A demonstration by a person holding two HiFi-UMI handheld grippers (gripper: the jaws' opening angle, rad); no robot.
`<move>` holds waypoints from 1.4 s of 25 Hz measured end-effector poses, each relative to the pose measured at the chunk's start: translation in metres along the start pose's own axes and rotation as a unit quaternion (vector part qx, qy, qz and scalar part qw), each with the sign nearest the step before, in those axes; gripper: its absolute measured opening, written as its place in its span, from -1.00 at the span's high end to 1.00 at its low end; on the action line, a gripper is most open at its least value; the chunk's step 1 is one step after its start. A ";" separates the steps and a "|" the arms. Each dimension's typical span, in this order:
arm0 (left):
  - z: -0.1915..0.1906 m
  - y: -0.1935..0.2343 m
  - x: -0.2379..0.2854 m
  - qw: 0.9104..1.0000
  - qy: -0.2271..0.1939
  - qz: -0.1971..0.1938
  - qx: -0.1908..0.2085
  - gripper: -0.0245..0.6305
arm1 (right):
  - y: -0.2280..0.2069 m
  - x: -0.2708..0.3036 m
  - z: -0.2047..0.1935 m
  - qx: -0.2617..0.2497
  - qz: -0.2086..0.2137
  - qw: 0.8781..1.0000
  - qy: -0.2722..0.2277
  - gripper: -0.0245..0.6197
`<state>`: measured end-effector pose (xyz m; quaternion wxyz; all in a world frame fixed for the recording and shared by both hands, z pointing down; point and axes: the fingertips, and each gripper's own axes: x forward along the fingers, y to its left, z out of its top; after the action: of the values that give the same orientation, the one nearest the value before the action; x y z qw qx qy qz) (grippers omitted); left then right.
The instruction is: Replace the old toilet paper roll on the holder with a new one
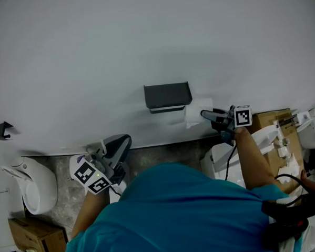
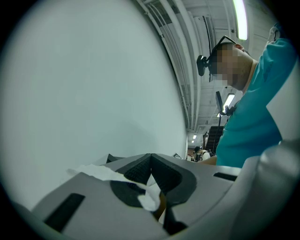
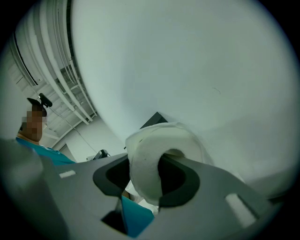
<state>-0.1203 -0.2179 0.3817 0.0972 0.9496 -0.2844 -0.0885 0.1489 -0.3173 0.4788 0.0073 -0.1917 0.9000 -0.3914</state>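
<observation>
A dark grey holder (image 1: pixel 167 97) is fixed to the pale wall. Just to its right, a full white toilet roll (image 1: pixel 198 112) hangs in my right gripper (image 1: pixel 205 115). In the right gripper view one jaw reaches into the hole of the roll (image 3: pixel 154 154) and the other lies outside, so my right gripper (image 3: pixel 150 161) is shut on the roll's wall. My left gripper (image 1: pixel 124 141) is low and to the left of the holder, away from the wall. Its jaws are shut on a torn scrap of white paper (image 2: pixel 149 197), with something brown just beneath it.
A white fixture (image 1: pixel 29 185) stands on the floor at the left, with a cardboard box (image 1: pixel 34 237) in front of it. A white toilet (image 1: pixel 225 159) and another box (image 1: pixel 276 123) are at the right. A small dark bracket (image 1: pixel 2 130) is on the wall.
</observation>
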 end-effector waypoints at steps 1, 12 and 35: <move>0.000 0.000 0.000 1.000 0.000 0.000 0.000 0.90 | 0.000 0.002 0.000 0.000 0.000 1.000 0.001 0.45; 0.000 -0.001 -0.003 1.000 -0.005 0.006 0.001 0.90 | 0.002 0.025 0.001 -0.006 0.008 1.000 0.020 0.45; 0.001 0.002 -0.009 1.000 -0.012 0.013 -0.007 0.90 | -0.013 0.049 0.010 -0.109 -0.189 0.975 0.041 0.28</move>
<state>-0.1288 -0.2146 0.3824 0.1015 0.9440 -0.2975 -0.1001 0.1096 -0.3495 0.4882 -0.1243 -0.3417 0.8843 -0.2929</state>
